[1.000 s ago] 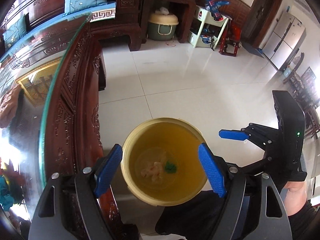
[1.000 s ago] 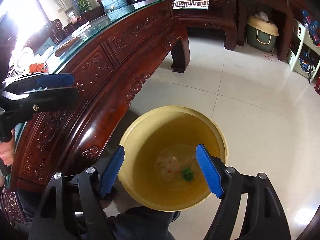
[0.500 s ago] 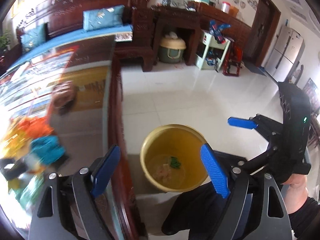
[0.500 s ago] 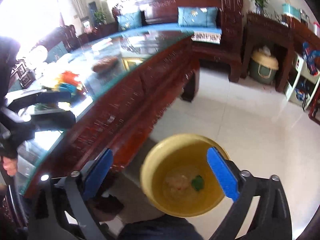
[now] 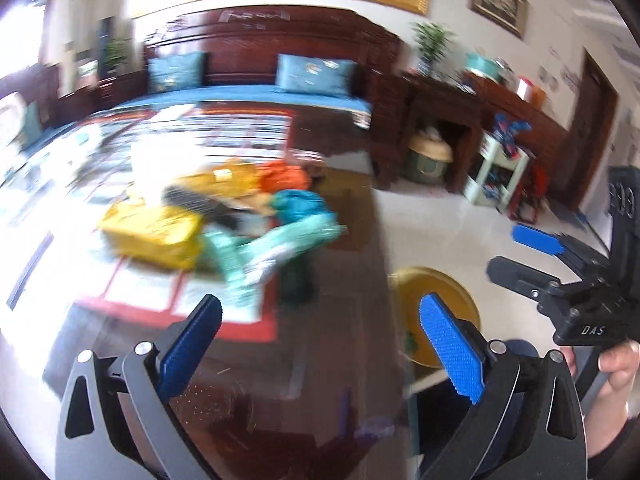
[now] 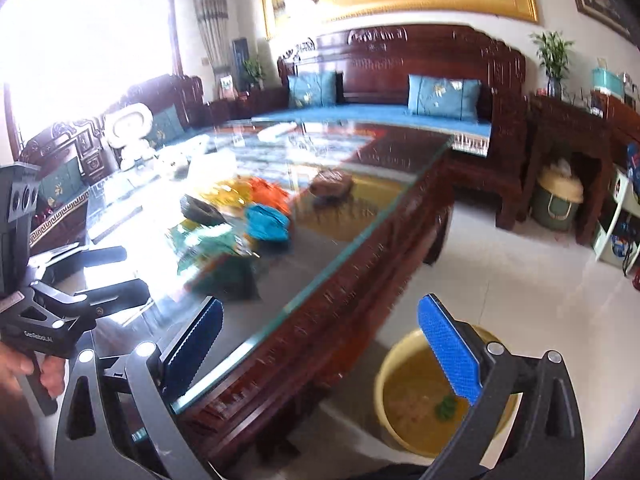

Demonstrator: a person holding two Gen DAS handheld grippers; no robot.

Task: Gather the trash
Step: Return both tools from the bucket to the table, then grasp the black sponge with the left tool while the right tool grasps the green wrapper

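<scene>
Your left gripper [image 5: 320,344] and right gripper [image 6: 320,344] have just spread their jaws wide, both empty, with the wrappers [image 5: 224,220] well ahead on the surface [image 6: 340,232].

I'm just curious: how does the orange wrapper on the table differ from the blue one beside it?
The orange wrapper is orange and lies farther back on the glass table; the blue wrapper is teal-blue and lies nearer the table edge. Both look crumpled, blurred, and untouched by either gripper.

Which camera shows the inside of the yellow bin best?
The right wrist view: the yellow bin shows its open mouth with scraps at the bottom. In the left wrist view it is blurred and mostly hidden by the claw.
</scene>
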